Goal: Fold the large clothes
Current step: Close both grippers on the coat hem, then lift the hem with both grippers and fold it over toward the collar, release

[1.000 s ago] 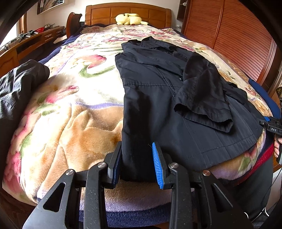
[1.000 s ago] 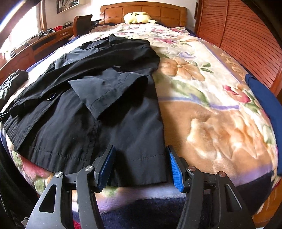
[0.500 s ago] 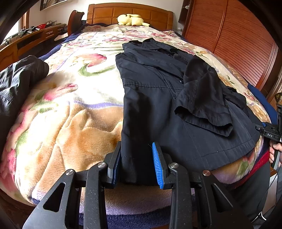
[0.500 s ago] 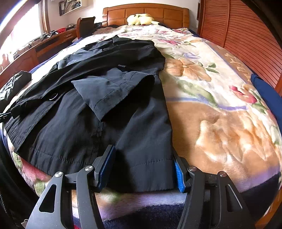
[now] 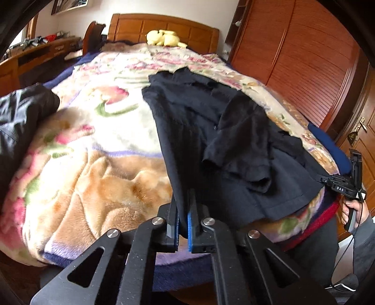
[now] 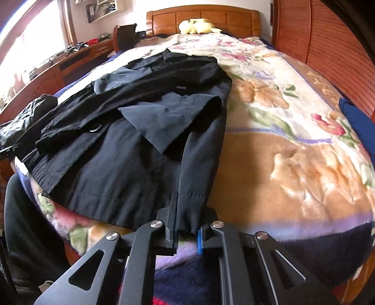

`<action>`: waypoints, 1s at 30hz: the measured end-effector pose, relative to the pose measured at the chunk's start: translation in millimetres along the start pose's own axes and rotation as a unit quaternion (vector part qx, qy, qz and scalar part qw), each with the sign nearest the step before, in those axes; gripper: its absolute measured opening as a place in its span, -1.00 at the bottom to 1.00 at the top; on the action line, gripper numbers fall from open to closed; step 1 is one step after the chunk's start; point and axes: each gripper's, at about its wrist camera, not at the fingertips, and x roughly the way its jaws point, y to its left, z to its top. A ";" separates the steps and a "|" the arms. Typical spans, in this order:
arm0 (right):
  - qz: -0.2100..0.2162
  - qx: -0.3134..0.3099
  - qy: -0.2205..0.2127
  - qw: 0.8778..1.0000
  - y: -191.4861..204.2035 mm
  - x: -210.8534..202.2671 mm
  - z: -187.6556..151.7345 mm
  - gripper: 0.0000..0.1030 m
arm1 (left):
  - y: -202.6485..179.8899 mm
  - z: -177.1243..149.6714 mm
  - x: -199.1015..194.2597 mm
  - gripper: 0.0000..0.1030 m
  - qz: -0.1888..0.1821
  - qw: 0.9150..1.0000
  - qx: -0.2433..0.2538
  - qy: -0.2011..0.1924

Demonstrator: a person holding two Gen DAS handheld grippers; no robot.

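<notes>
A large black coat lies lengthwise on the flowered bed blanket, its sleeves folded over its body, its hem at the bed's near edge. My left gripper is shut on the hem's left corner and lifts that edge. My right gripper is shut on the hem's right corner of the coat, which rises in a ridge toward it. The right gripper also shows at the far right of the left wrist view.
A second dark garment lies on the bed's left edge. A yellow plush toy sits by the wooden headboard. A wooden desk runs along the left; a slatted wardrobe stands on the right.
Both grippers have shut on the coat's hem corners and lifted them slightly; earlier both were open around the hem. The fabric now bunches up between the fingers.
</notes>
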 end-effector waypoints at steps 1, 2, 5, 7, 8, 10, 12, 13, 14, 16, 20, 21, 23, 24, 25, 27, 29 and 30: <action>0.003 0.003 -0.012 1.000 -0.3 -7.1 0.6 -0.84 | -2.4 2.5 -5.6 -0.90 0.000 1.000 -0.001 -0.007; 0.008 0.007 -0.023 1.000 -2.4 -13.1 1.6 -0.84 | -5.0 5.8 -13.6 -0.90 -0.001 1.000 -0.001 -0.016; 0.020 0.015 -0.063 0.998 -5.4 -41.8 6.1 -0.85 | -14.9 14.4 -37.7 -0.90 -0.008 0.999 0.004 -0.043; 0.027 0.015 -0.088 0.996 -5.3 -65.1 9.5 -0.85 | -22.4 19.3 -55.7 -0.90 -0.013 0.998 0.012 -0.061; 0.029 0.014 -0.097 0.995 -4.9 -75.3 9.6 -0.85 | -27.0 21.4 -67.0 -0.91 -0.015 0.997 0.018 -0.070; 0.030 0.010 -0.120 0.992 -2.2 -100.8 10.8 -0.85 | -33.6 24.2 -85.0 -0.90 -0.017 0.996 0.026 -0.086; 0.032 0.006 -0.141 0.989 -0.4 -123.7 9.9 -0.85 | -39.4 25.2 -105.2 -0.90 -0.019 0.994 0.032 -0.105; 0.032 0.004 -0.149 0.988 0.3 -133.9 8.7 -0.85 | -40.8 25.0 -112.2 -0.90 -0.020 0.993 0.032 -0.111; 0.032 0.001 -0.160 0.987 1.4 -146.0 6.7 -0.85 | -42.4 24.3 -122.0 -0.90 -0.022 0.992 0.033 -0.119; 0.032 -0.001 -0.175 0.984 2.3 -165.1 1.1 -0.85 | -45.3 21.0 -136.3 -0.90 -0.024 0.990 0.036 -0.132; 0.037 0.003 -0.199 0.979 -2.4 -199.4 -13.7 -0.85 | -50.9 14.3 -160.4 -0.90 -0.022 0.987 0.044 -0.153; 0.040 0.003 -0.201 0.979 -4.8 -203.5 -17.2 -0.85 | -51.3 12.8 -163.4 -0.90 -0.023 0.987 0.046 -0.155; 0.040 0.005 -0.198 0.979 -11.3 -207.7 -22.5 -0.85 | -50.6 9.6 -161.5 -0.90 -0.020 0.987 0.051 -0.153; 0.038 0.004 -0.195 0.980 -9.4 -202.7 -23.8 -0.85 | -50.2 9.1 -158.0 -0.90 -0.016 0.987 0.053 -0.149; 0.036 0.003 -0.190 0.981 -10.4 -197.2 -24.7 -0.85 | -49.2 8.5 -152.2 -0.91 -0.011 0.988 0.053 -0.145; 0.038 0.006 -0.176 0.984 -7.5 -181.6 -24.7 -0.85 | -42.7 7.2 -135.5 -0.90 -0.012 0.991 0.045 -0.127; 0.040 0.013 -0.158 0.986 -6.5 -162.9 -20.4 -0.85 | -37.7 4.5 -123.0 -0.90 -0.017 0.993 0.036 -0.114; 0.040 0.016 -0.151 0.988 -7.5 -153.5 -19.4 -0.85 | -36.3 3.8 -116.5 -0.90 -0.017 0.993 0.034 -0.108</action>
